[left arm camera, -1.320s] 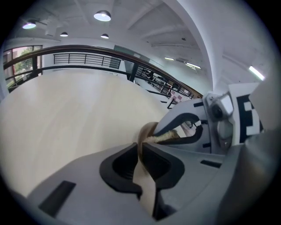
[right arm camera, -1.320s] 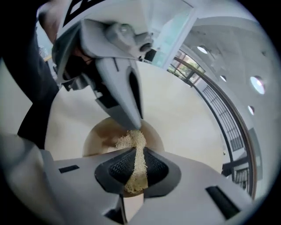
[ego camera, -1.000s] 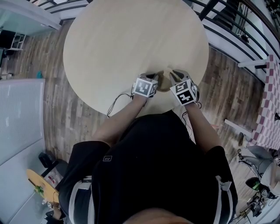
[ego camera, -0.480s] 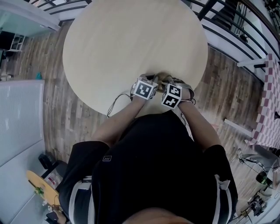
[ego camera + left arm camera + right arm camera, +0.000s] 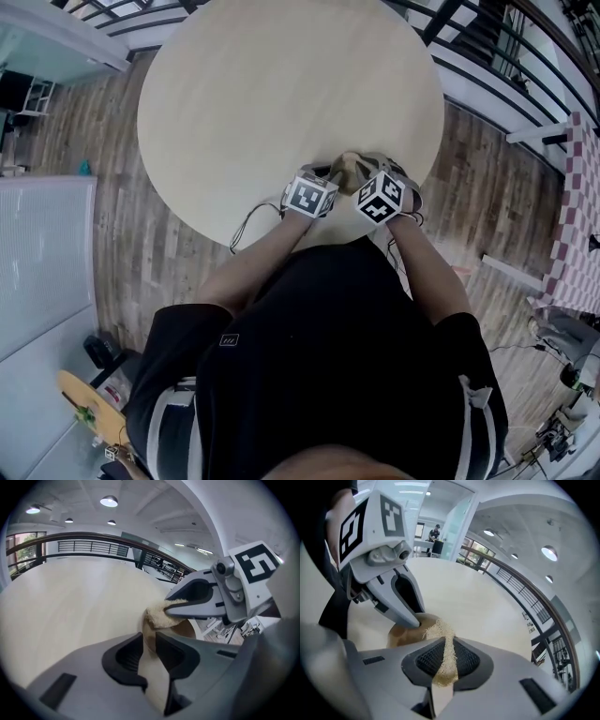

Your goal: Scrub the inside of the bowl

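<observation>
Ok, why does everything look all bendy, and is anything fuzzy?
Left gripper view: fisheye lens rounds the picture, corners black, ceiling lamps glare white. Right gripper view: same rounding, scrubber strands sharp. Head view: table evenly lit, no harsh shadows. Nothing looks really fuzzy.

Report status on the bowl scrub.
Left gripper just opening, bowl rim between jaws. Right gripper shut on scrubber, at bowl's rim. Nothing in the way.
</observation>
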